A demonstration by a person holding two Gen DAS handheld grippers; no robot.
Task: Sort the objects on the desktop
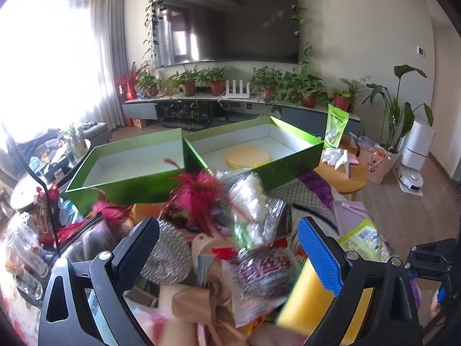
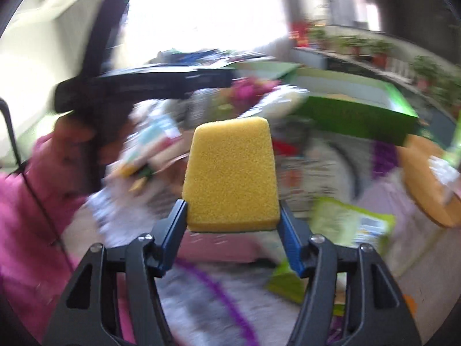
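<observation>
Carrying is in hand: a yellow sponge is clamped by the right gripper (left gripper jaws gaping, empty), with release into the green box at two o'clock judged next.

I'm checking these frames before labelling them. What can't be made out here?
- Right wrist view: motion blur smears the clutter behind the yellow sponge block held by the right gripper.
- Left wrist view: the open left gripper covers the pile below.
- Left wrist view: window glare washes out the left side.
</observation>
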